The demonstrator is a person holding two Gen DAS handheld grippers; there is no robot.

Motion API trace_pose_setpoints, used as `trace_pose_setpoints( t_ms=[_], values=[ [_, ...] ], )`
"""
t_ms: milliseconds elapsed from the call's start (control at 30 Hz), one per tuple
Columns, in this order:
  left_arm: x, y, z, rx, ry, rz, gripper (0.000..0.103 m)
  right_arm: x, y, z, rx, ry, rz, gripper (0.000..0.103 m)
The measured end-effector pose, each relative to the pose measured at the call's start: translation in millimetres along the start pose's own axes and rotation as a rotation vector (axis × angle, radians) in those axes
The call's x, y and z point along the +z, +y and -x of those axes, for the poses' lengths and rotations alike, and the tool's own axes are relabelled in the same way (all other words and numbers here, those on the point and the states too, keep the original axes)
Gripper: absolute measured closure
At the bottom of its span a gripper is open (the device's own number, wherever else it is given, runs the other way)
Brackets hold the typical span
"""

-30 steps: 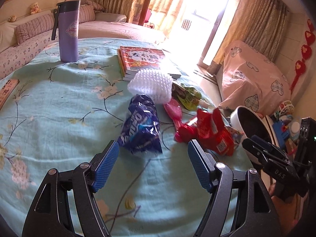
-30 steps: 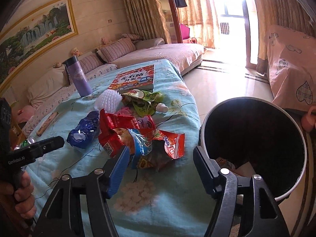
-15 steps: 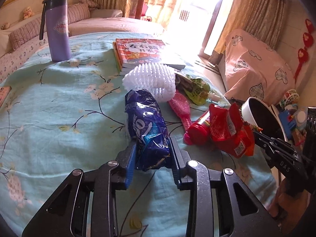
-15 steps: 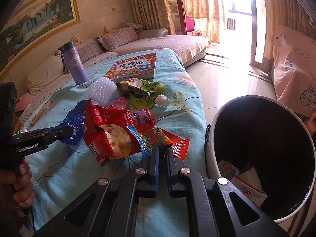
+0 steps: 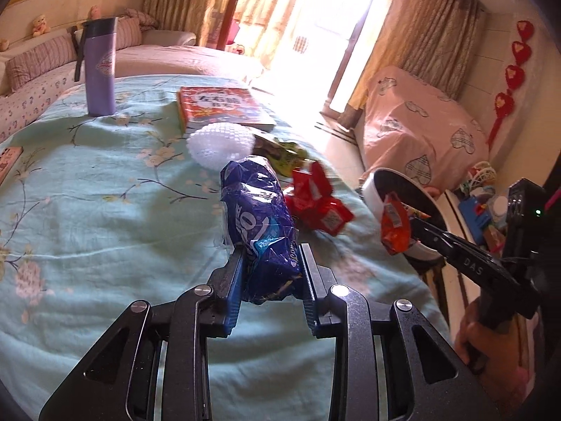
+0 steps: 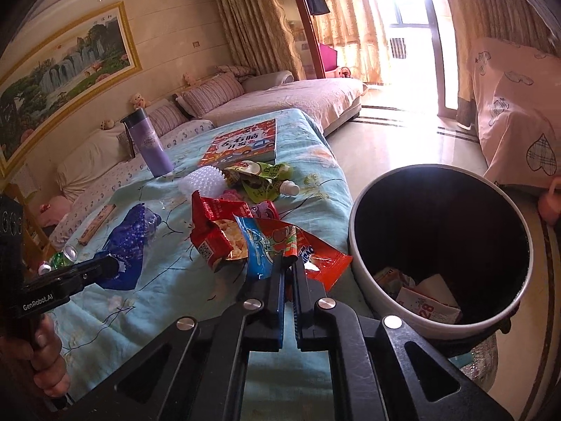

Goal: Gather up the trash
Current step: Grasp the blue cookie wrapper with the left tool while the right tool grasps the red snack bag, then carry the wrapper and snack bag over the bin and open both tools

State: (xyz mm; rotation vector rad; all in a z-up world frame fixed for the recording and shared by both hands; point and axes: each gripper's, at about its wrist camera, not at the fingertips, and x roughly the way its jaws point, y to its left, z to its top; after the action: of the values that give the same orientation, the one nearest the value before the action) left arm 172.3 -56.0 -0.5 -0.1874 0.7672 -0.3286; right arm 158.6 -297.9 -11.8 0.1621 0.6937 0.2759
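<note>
One bin [image 6: 364, 280], one book [image 6: 242, 144], one tumbler [image 6: 149, 145], two soda cans [image 6: 65, 256].

From my seat, bright daylight pours through the glass door [image 6: 413, 35] at 12 o'clock, flanked by beige curtains [image 6: 259, 24]. A pink sofa [image 6: 298, 98] with striped cushions runs at 10 o'clock under a gold-framed landscape painting [image 6: 59, 66]. The pale tiled floor [image 6: 396, 140] shines.
</note>
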Motion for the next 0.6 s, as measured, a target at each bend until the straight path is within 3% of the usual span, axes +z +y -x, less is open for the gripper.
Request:
trace_pose_setpoints(
  t_ms=[267,600],
  values=[
    [1,-41,8,-0.080,-0.006,-0.060,0.075,-2,-16,23,-0.028,-0.029,-0.027,0.099],
    [7,-97,-9,-0.149,0.009,-0.151,0.075,-5,-51,40,-0.070,-0.053,-0.079,0.099]
  ],
)
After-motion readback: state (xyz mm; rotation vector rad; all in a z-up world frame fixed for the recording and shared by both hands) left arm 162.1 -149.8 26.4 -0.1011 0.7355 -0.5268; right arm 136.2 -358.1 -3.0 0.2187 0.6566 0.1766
